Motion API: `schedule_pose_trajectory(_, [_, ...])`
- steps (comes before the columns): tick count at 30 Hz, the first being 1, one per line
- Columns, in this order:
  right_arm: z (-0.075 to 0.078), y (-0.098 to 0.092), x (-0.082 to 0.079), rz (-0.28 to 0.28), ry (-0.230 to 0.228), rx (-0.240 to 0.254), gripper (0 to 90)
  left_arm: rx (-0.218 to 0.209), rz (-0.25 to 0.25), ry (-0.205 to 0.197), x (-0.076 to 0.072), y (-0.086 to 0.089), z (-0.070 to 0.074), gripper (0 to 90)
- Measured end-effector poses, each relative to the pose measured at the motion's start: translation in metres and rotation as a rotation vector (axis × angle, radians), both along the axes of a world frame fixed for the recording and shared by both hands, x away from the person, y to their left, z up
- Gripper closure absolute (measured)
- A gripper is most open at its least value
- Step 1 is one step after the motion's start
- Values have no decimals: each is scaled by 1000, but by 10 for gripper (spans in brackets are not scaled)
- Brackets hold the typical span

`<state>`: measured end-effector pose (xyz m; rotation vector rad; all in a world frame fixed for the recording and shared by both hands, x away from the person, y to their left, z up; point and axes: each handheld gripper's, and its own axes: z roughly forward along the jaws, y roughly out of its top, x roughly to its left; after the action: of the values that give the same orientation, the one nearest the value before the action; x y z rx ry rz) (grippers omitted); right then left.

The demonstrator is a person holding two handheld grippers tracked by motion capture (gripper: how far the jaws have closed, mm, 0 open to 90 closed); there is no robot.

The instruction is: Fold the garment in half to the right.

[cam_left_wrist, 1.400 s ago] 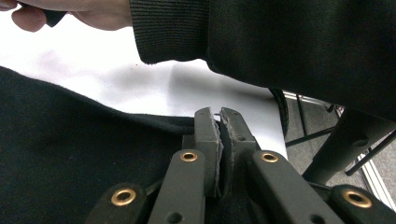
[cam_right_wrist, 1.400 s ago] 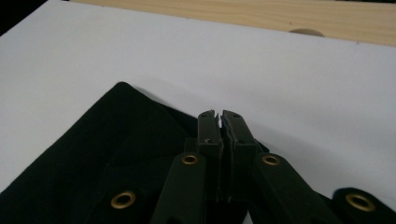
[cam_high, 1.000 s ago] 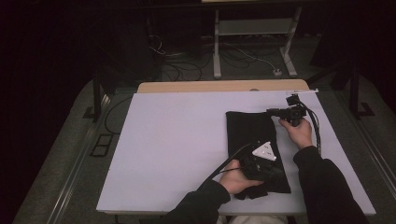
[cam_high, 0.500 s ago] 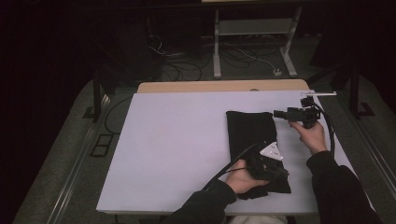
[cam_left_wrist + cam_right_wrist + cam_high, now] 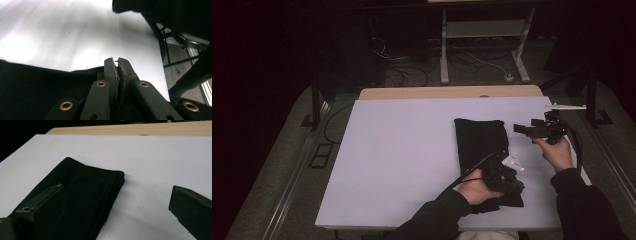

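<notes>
Black cloth [image 5: 479, 142]: matt, soft woven fabric, folded in layers, slightly fuzzy edge. Table [image 5: 402, 150]: white top, smooth, faint sheen where light glares; far edge strip [image 5: 447, 92] light wood, matt. Left gripper [image 5: 117, 65]: dark matt plastic arms, brass-coloured metal rivets, rough-textured pads. Right gripper [image 5: 117, 202]: dark matt plastic jaws, slightly scuffed. Sleeve [image 5: 584, 205]: dark matt cloth.

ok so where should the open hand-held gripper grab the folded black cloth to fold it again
Probably the far right corner of the black cloth, coming in level from the table's right side. That end lies flat with a bare edge facing the right hand-held gripper, whose jaws have just opened with nothing between them. The near end is already pinned by the left hand-held gripper, so lifting the far end suits.
</notes>
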<state>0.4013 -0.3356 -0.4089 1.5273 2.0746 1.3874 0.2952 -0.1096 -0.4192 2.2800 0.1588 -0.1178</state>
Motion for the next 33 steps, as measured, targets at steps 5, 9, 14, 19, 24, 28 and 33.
schedule_pose_trajectory(5, [3, -4, -10, -10, -16, -5, 0, 57, -11, -1, 0, -10, -3, 848])
schedule_pose_trajectory(9, [7, -7, -17, -16, -21, -17, 0, 86, -18, -6, 1, -16, -5, 848])
schedule_pose_trajectory(14, [10, -10, -23, -21, -35, 4, 0, 129, -23, -5, 4, -21, -9, 845])
schedule_pose_trajectory(19, [11, -12, -24, -20, -42, 9, 0, 102, -3, -1, 6, -16, -5, 785])
schedule_pose_trajectory(24, [10, -14, -26, -22, -33, 13, 0, 41, 15, 62, 13, -6, 4, 632])
schedule_pose_trajectory(28, [9, -15, -28, -19, -30, 1, 0, 8, 41, 96, 17, 4, 10, 475])
schedule_pose_trajectory(33, [9, -16, -33, -15, -28, -11, 0, -29, 71, 89, 21, 18, 15, 224])
